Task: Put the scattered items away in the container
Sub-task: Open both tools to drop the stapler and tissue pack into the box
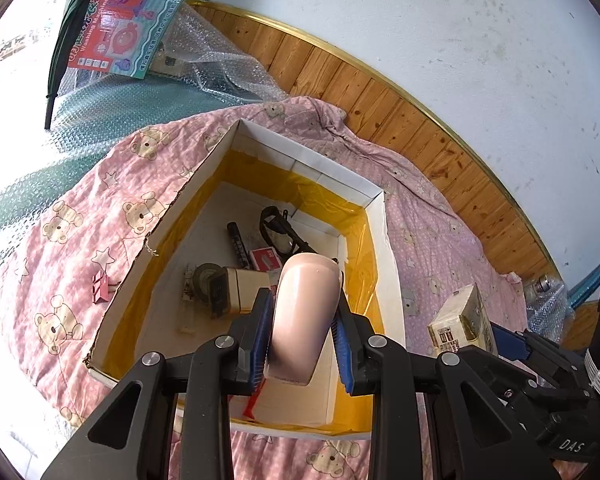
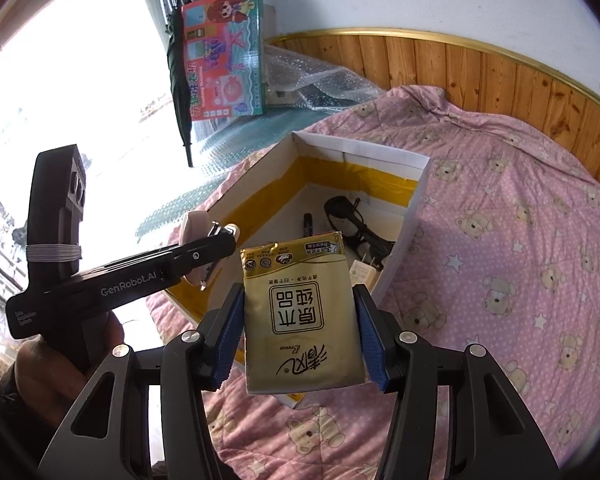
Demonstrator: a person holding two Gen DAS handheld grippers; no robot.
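A: What does the left gripper (image 1: 303,320) have?
B: Its fingers (image 1: 260,332) are clamped on a pink stapler (image 1: 300,316), held over the open cardboard box (image 1: 374,200) on the bed's bear-print quilt (image 2: 520,240).
A: And the right gripper (image 2: 300,332)?
B: It grips a gold tissue pack (image 2: 300,320) just beside the box's near wall, above the quilt.
A: What lies in the box?
B: Black glasses (image 1: 280,228), a black pen (image 1: 238,244), a small red box (image 1: 266,259) and a white charger (image 2: 364,272).
A: Anything outside it?
B: A pink binder clip (image 1: 100,288) on the quilt, beside the box's left wall.
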